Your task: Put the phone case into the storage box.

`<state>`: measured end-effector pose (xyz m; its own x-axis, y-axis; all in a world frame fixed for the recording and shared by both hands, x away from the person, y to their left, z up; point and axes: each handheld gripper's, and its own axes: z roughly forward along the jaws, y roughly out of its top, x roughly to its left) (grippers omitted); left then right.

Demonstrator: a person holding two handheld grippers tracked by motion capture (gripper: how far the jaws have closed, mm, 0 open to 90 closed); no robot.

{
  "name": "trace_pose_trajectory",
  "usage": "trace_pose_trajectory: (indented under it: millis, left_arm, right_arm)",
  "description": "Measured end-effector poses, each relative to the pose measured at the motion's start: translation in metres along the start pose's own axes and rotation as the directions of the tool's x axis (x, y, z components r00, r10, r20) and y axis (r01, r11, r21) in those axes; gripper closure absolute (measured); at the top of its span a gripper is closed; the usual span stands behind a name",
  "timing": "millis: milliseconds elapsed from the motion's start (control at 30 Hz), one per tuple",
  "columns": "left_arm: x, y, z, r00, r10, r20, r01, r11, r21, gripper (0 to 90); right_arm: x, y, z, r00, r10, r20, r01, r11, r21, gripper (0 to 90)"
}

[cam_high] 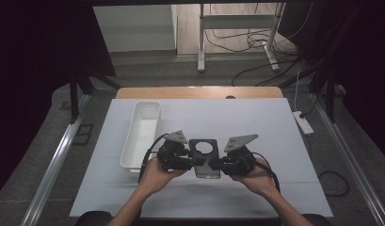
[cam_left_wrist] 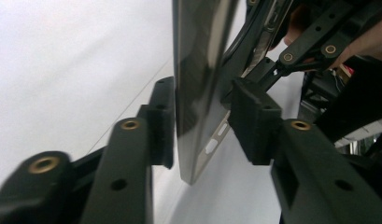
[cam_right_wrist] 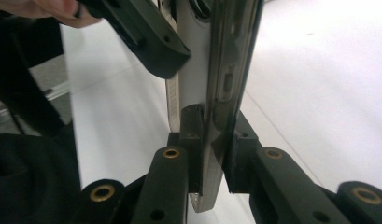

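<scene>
A flat, dark phone-like slab (cam_high: 205, 157) with a round cut-out near its far end is held just above the white counter (cam_high: 256, 122), near the middle of its near half, between the two grippers. Its edge looks like polished metal with small slots, its face glossy and dark. The right gripper (cam_right_wrist: 212, 154) has its fingers pinched on the slab's right edge. The left gripper (cam_left_wrist: 202, 121) has its fingers spread on either side of the left edge: one pad sits close against the slab, the other stands clear. A long white plastic tray (cam_high: 133, 141) with smooth walls lies to the left.
</scene>
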<state>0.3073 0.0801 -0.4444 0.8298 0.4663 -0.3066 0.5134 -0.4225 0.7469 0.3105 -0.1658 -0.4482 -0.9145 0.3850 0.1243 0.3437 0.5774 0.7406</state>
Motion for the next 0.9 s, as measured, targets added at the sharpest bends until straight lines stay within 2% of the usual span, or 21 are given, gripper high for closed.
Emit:
trace_pose_trajectory:
  millis: [100, 200, 333, 367, 467, 700, 767, 900]
  left_arm:
    - [0.001, 0.0, -0.001, 0.9995, -0.001, -0.033, 0.001, 1.0, 0.0, 52.6]
    - [0.002, -0.001, -0.002, 0.997, -0.01, -0.077, 0.009, 0.9999, -0.011, 39.4]
    - [0.003, -0.001, -0.002, 0.9953, -0.011, -0.096, 0.011, 0.9999, -0.004, 28.7]
    - [0.004, -0.002, -0.002, 0.9937, -0.012, -0.112, 0.012, 0.9999, -0.005, 28.7]
    - [0.004, -0.003, -0.002, 0.9908, -0.011, -0.135, 0.01, 0.9999, -0.006, 19.8]
    - [0.008, -0.007, -0.001, 0.9811, -0.023, -0.192, 0.021, 0.9997, -0.013, 9.6]
    - [0.009, -0.008, -0.001, 0.9765, -0.035, -0.213, 0.033, 0.9994, -0.012, 5.9]
    - [0.011, -0.009, -0.002, 0.9701, -0.055, -0.236, 0.051, 0.9985, -0.022, 3.6]
  right_arm:
    - [-0.001, -0.001, -0.001, 0.9999, -0.002, 0.012, 0.002, 1.0, -0.003, 79.8]
    - [-0.003, -0.002, -0.004, 0.9987, 0.006, 0.05, -0.006, 1.0, -0.01, 79.8]
    - [-0.004, -0.002, -0.007, 0.9962, 0.017, 0.085, -0.015, 1.0, -0.019, 79.8]
    - [-0.005, -0.002, -0.008, 0.9951, 0.019, 0.097, -0.017, 1.0, -0.023, 79.8]
    - [-0.006, -0.002, -0.009, 0.9918, 0.032, 0.124, -0.029, 0.999, -0.027, 79.8]
    - [-0.008, -0.003, -0.012, 0.9803, 0.072, 0.184, -0.066, 0.997, -0.036, 79.8]
    - [-0.008, -0.003, -0.012, 0.9751, 0.089, 0.203, -0.084, 0.996, -0.036, 79.8]
    - [-0.008, -0.003, -0.011, 0.9725, 0.108, 0.207, -0.101, 0.994, -0.043, 79.8]
